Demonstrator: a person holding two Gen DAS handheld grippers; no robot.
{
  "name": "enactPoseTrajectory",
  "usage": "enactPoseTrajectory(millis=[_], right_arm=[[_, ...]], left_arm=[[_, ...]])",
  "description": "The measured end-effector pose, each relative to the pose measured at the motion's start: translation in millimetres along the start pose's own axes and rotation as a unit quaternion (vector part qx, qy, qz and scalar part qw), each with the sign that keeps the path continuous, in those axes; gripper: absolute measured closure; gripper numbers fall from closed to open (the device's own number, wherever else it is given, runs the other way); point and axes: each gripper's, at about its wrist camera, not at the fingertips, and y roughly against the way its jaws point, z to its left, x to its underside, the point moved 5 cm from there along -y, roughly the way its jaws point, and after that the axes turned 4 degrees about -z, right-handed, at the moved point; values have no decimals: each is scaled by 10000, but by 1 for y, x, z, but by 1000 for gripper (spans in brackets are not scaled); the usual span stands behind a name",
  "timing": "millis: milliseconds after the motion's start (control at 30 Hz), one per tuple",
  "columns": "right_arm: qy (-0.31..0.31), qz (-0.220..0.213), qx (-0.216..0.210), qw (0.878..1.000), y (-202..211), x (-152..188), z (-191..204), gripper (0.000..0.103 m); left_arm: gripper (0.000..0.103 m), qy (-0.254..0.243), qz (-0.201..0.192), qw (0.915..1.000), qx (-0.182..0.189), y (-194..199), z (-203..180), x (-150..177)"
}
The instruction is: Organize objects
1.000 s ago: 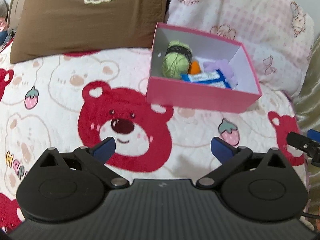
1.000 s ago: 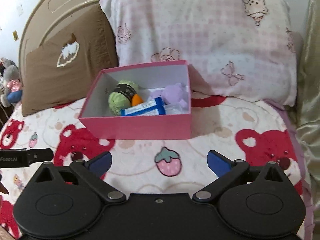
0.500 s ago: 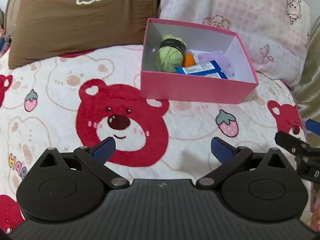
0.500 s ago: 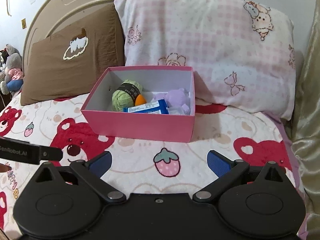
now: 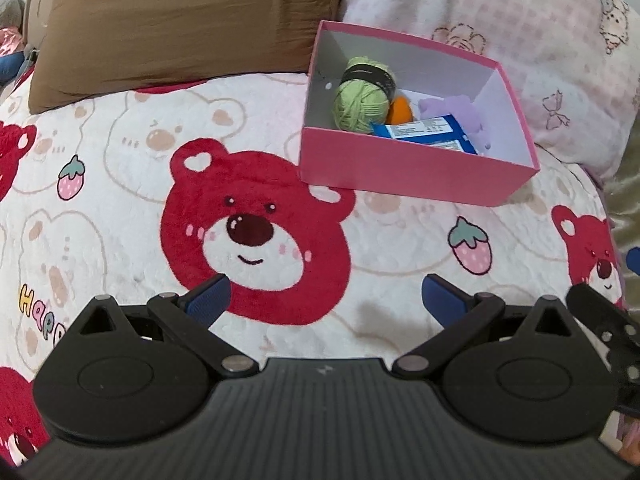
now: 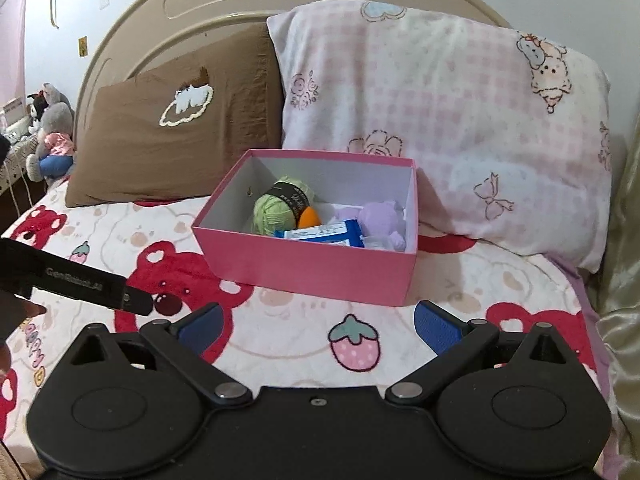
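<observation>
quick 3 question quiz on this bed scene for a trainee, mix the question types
1. True or false: the green yarn ball lies inside the pink box.
2. Which item in the box lies nearest its front wall: A) blue packet B) purple plush C) orange ball?
3. Fill in: the left gripper and right gripper are both ____ and hold nothing.

Key: 1 true; 2 A; 3 open.

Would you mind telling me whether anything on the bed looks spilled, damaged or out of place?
Nothing stands out. The pink box sits upright on the blanket, with the yarn ball, blue packet and purple toy inside it. Nothing lies loose on the blanket.
</observation>
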Motion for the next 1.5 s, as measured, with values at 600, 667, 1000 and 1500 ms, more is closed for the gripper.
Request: enactPoseTrajectory(millis=[600,667,1000,1500], right_arm=[[77,-97,117,9999,6,-6,6,0],[41,-44,93,9999,6,-5,4,0],[-448,289,102,9985,-4,0,-13,0],[-279,436,360,9980,4,-11,-10,0]], left_arm=[[0,-260,-13,9995,-159,5,-10,0],[0,-236,-24,9996,-155,5,-9,-1],[0,-180,84,9997,-163,5,-12,3],[0,-323,88,9991,-261,5,-15,2]])
